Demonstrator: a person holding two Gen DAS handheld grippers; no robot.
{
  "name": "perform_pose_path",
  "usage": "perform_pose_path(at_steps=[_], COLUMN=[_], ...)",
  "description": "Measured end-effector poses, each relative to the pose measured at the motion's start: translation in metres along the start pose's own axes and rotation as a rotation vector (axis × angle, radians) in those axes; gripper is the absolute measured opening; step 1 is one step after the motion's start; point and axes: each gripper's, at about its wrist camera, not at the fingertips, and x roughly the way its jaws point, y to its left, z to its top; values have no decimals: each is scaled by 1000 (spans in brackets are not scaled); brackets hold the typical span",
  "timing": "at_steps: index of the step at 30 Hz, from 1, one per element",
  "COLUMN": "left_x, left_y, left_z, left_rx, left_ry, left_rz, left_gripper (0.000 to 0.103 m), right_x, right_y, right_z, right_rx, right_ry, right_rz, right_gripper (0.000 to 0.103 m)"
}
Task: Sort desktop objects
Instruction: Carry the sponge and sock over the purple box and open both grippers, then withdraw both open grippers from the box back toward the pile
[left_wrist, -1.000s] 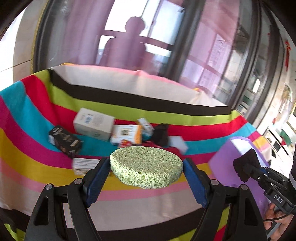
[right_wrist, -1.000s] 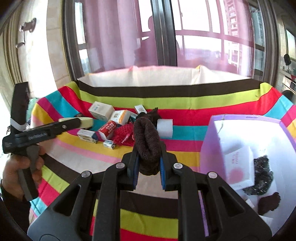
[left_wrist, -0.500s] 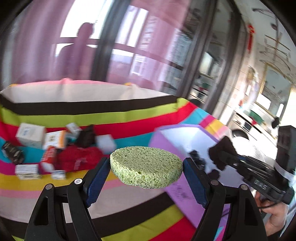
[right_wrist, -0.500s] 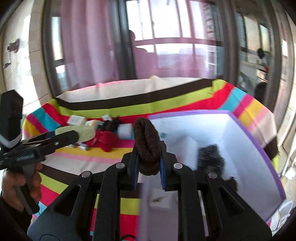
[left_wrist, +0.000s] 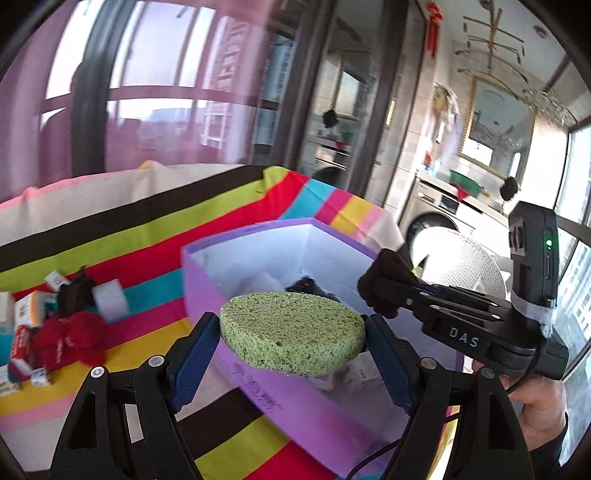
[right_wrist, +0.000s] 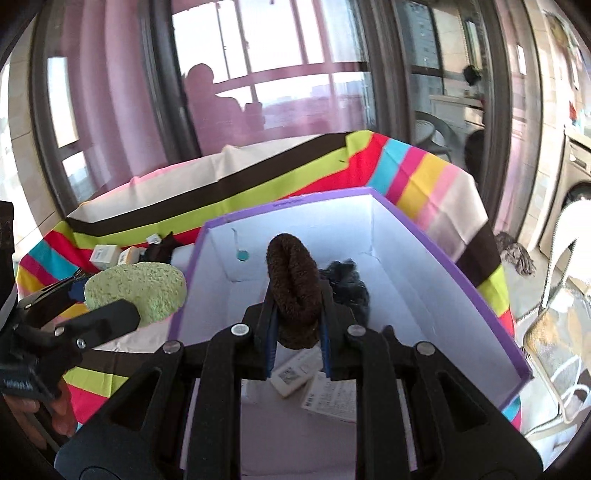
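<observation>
My left gripper (left_wrist: 291, 354) is shut on a round green sponge (left_wrist: 291, 332) and holds it over the near left wall of the purple box (left_wrist: 243, 373). My right gripper (right_wrist: 297, 332) is shut on a brown fuzzy cloth roll (right_wrist: 295, 291) above the box's white inside (right_wrist: 402, 273). The right gripper also shows in the left wrist view (left_wrist: 384, 291), with the brown roll (left_wrist: 380, 280) over the box. The sponge shows in the right wrist view (right_wrist: 136, 288) just left of the box wall.
The box holds a dark fluffy item (right_wrist: 347, 288) and white cartons (right_wrist: 291, 376). Left of the box on the striped cloth (left_wrist: 110, 229) lie a red knitted item (left_wrist: 70, 339), a white block (left_wrist: 110, 299), a dark item (left_wrist: 74, 291) and small cartons (left_wrist: 22, 317).
Both grippers have swung right from the pile of objects to the purple box. The sponge and the brown roll stay held, now at and over the box.
</observation>
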Motion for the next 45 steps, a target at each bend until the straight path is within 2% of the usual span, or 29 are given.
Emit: perform_pose_path(at_steps=[7, 9, 11, 12, 22, 30, 39, 45], left_x=[27, 31, 33, 32, 21, 4, -25, -52], left_y=[-13, -15, -14, -13, 4, 39, 101, 160], left_z=[4, 2, 0, -1, 0, 0, -5, -10], left_rx=[16, 23, 21, 18, -18, -82, -147, -251], left_ry=[49, 66, 72, 72, 46, -1, -69, -112], left_rz=[-75, -85, -78, -76, -56, -2, 155, 277], left_gripper=[81, 82, 83, 83, 84, 84, 84, 84], right_x=[4, 5, 6, 5, 9, 8, 16, 24], right_y=[-15, -17, -19, -20, -8, 18, 62, 100], right_z=[-4, -5, -5, -5, 0, 7, 15, 22], right_rx=[41, 50, 59, 67, 39, -5, -78, -150], right_ry=[15, 21, 21, 17, 16, 6, 16, 18], right_rz=[-17, -20, -23, -27, -8, 16, 51, 105], right_gripper=[24, 34, 61, 64, 66, 70, 70, 73])
